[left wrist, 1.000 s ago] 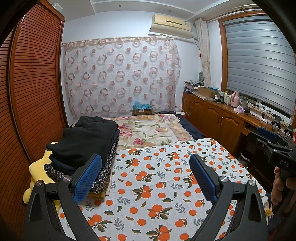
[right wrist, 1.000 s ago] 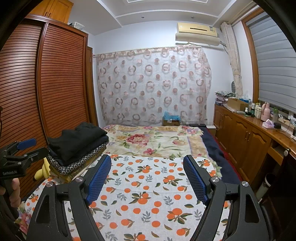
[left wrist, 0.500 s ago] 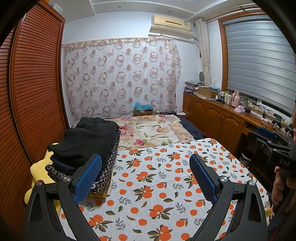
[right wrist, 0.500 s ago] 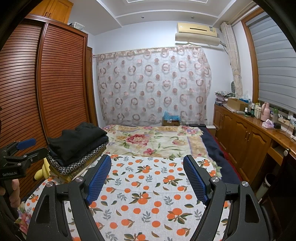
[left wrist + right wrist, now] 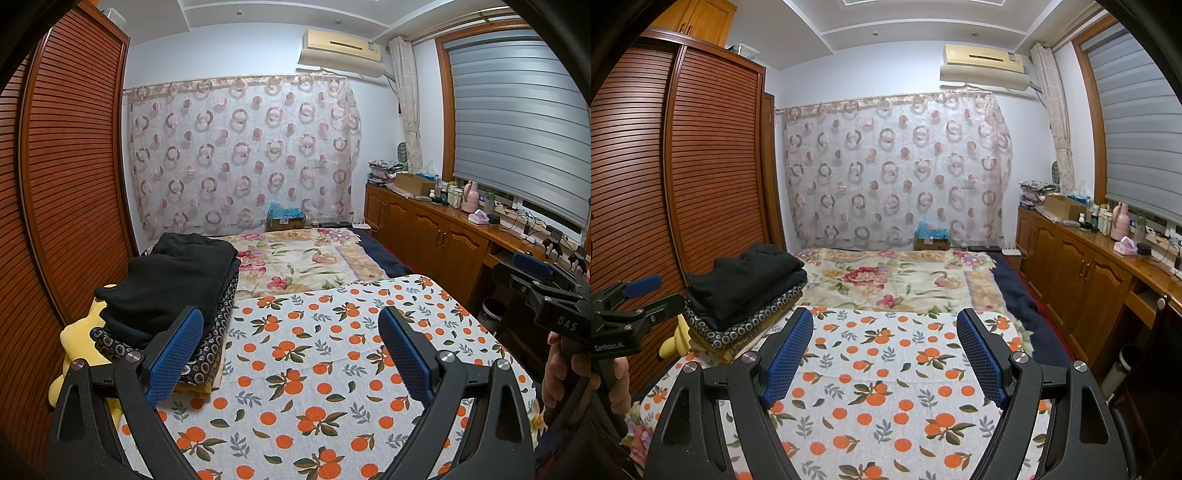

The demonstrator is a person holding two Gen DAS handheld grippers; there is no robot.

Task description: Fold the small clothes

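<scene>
Done: stack of folded dark clothes [image 5: 173,291] at bed's left edge, by slatted wardrobe | Left: none visible on orange-print cloth [image 5: 332,369] | left gripper [image 5: 291,350], right gripper [image 5: 884,354]: both spread, empty.

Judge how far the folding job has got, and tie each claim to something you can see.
Done: a folded stack sits at the bed's left side, black garment on top. In hand: nothing; the left gripper and right gripper hang open over the orange-print sheet, fingers apart. Left: no loose clothes show, so the job looks either finished or not yet restarted.
</scene>
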